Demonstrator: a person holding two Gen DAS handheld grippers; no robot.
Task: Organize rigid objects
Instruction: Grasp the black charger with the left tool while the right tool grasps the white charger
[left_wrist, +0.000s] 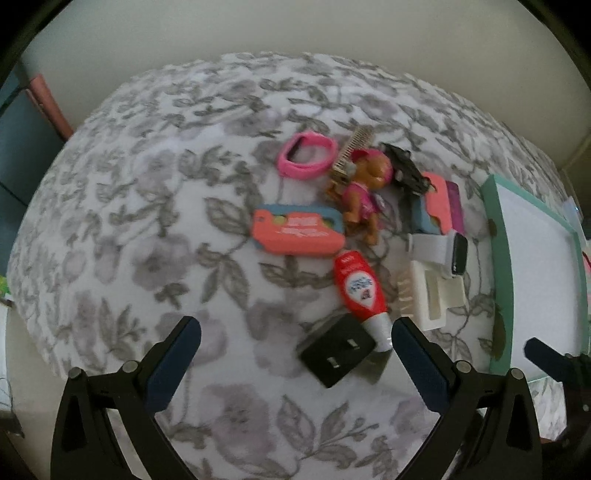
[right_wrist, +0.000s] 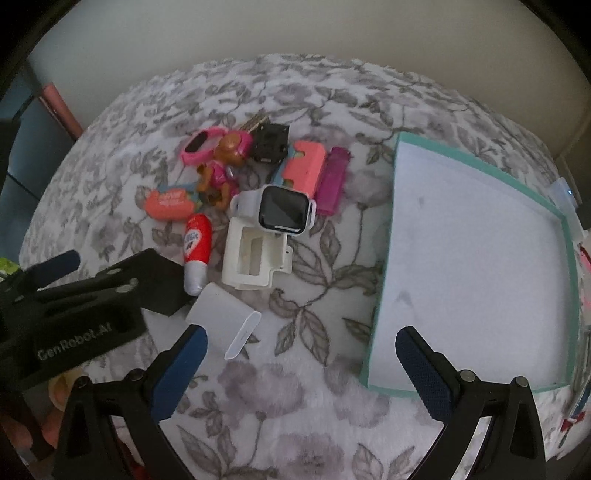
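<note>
Several small items lie bunched on a floral blanket: a pink band (left_wrist: 306, 157), a toy dog (left_wrist: 364, 192), a coral foam case (left_wrist: 299, 230), a red tube (left_wrist: 360, 291), a black plug charger (left_wrist: 338, 350), a white plastic holder (left_wrist: 432, 291) and a smartwatch (right_wrist: 284, 206). A purple lighter (right_wrist: 334, 181) and a white power bank (right_wrist: 221, 314) also show. The teal tray (right_wrist: 376, 295) on the right holds nothing. My left gripper (left_wrist: 297, 326) is open just before the charger. My right gripper (right_wrist: 301, 332) is open between the power bank and the tray.
The blanket (left_wrist: 147, 221) drops off at the left toward dark furniture (left_wrist: 22, 147). A pale wall (left_wrist: 295, 29) stands behind. A small white device (right_wrist: 565, 199) lies past the tray's far right rim. The left gripper's body (right_wrist: 74, 332) sits low at the left of the right wrist view.
</note>
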